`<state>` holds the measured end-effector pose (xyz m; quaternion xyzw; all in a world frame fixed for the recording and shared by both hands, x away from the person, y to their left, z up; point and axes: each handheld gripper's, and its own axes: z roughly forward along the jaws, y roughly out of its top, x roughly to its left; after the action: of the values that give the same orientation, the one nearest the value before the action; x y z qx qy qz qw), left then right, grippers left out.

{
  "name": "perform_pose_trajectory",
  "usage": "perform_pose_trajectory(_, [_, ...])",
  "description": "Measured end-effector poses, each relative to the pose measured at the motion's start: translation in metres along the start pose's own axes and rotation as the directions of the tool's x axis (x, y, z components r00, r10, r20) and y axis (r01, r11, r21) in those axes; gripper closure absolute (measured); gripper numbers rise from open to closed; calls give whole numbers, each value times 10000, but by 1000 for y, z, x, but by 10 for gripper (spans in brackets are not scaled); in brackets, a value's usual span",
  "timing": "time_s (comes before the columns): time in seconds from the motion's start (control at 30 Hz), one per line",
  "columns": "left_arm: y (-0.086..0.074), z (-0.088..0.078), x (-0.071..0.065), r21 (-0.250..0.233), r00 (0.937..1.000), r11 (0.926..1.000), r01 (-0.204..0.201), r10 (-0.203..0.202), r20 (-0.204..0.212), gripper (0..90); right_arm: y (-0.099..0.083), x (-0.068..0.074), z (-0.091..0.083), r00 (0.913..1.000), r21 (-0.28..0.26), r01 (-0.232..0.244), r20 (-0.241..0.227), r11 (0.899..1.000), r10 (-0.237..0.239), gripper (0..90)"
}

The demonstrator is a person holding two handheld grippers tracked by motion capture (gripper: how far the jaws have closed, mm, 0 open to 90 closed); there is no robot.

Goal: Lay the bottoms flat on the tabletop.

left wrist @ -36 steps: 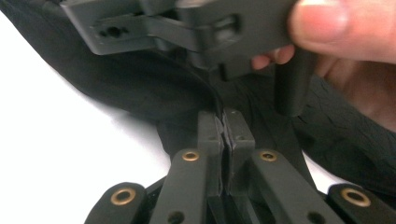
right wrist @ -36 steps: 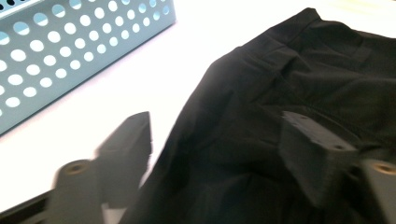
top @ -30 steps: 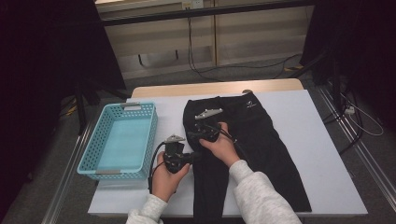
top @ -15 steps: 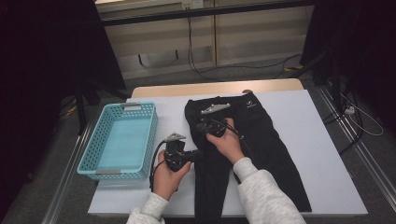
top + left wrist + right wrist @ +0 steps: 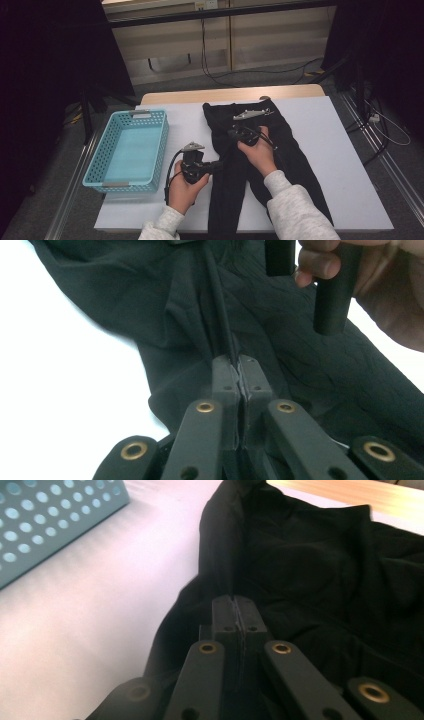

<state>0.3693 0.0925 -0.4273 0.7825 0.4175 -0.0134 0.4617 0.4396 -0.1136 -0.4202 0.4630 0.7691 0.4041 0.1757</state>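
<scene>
Black trousers (image 5: 295,150) lie flat on the white table (image 5: 345,130), waist at the far end. My left gripper (image 5: 219,164) points right at the left leg's edge and is shut on a fold of that cloth (image 5: 220,325), as the left gripper view (image 5: 239,362) shows. My right gripper (image 5: 231,132) sits higher on the trousers near the crotch, under the person's right hand (image 5: 260,152). Its jaws (image 5: 235,601) are shut, with a ridge of black cloth (image 5: 225,555) running up from their tips. That hand and its handle (image 5: 332,290) also appear in the left gripper view.
A light blue perforated basket (image 5: 127,150) stands on the table's left side, close to my left gripper, and its wall (image 5: 45,525) is at the upper left of the right gripper view. The wooden table edge (image 5: 230,94) lies beyond the waistband. Cables run across the floor behind.
The right hand and its gripper have shifted to the right and slightly away along the trousers. The left hand has stayed where it was.
</scene>
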Motion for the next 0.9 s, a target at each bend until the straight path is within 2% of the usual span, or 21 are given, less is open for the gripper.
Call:
perform_pose_trajectory(0.1, [0,1,-1,-15,10000,10000,-35,35,28,878,-3,-4,-4,9995,82,150,265,9999,-152,890])
perform_pose_trajectory(0.17, [0,2,-2,50,10000,10000,-72,71,51,878,-5,-6,-5,9997,149,64,253,9999,-67,883])
perform_pose_trajectory(0.23, [-1,3,-3,62,9999,10000,-76,75,82,878,-6,-6,-4,9991,254,251,331,9994,-260,884])
perform_pose_trajectory(0.3, [-2,4,-4,129,9999,9998,-122,121,71,878,-7,-5,-1,9993,253,251,266,9994,-258,877])
perform_pose_trajectory(0.47, [-3,5,-4,117,9999,9999,-107,106,101,877,-7,1,15,9993,384,324,157,9987,-330,840])
perform_pose_trajectory(0.57, [-4,6,-4,208,9997,9998,-67,62,217,877,-6,4,26,9991,511,371,207,9980,-382,778])
perform_pose_trajectory(0.63, [-4,7,-5,214,9997,9997,-81,76,229,877,-5,5,32,9991,446,314,261,9985,-326,752])
perform_pose_trajectory(0.7, [-4,6,-6,213,9997,9997,-111,106,232,876,-2,4,37,9995,486,121,300,9987,-136,681])
perform_pose_trajectory(0.8, [-3,4,-5,73,9997,10000,-55,53,237,876,1,3,44,9993,571,3,371,9984,-25,662])
perform_pose_trajectory(0.9, [-3,1,-2,13,9998,10000,-22,22,222,875,3,2,47,9991,592,-132,417,9982,108,738])
